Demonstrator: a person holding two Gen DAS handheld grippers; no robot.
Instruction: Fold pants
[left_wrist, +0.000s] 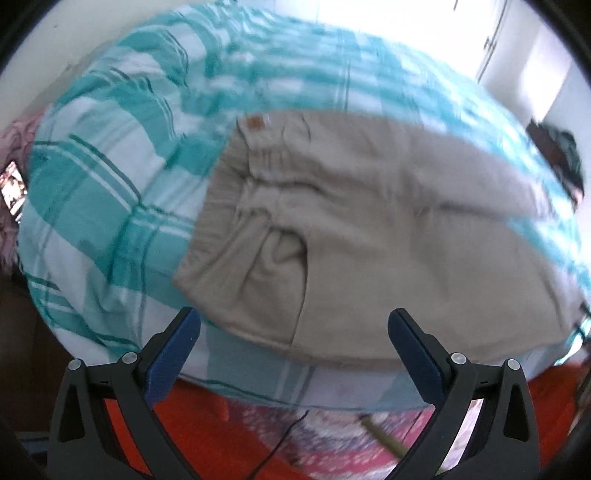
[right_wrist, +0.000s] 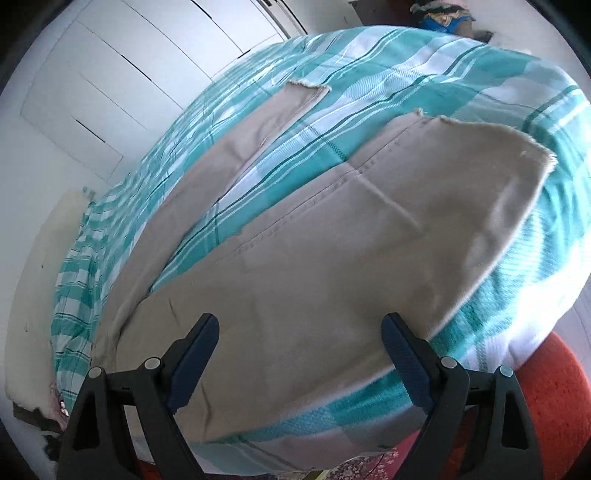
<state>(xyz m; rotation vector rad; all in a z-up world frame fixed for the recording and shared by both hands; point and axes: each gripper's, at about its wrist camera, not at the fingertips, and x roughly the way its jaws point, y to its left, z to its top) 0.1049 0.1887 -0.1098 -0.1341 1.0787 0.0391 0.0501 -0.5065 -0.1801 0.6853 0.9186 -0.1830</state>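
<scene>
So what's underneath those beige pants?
The beige pants lie spread on a teal-and-white checked bedspread, which shows all around them and between the two legs. What lies beneath the bedspread is covered, so it cannot be seen.

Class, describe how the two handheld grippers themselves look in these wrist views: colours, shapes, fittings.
Both the left gripper and right gripper look alike: black angular plastic arms with triangular cut-outs, round silver pivot pins, and jaws faced with dark blue textured pads. No cables, markings or sleeves show.
</scene>
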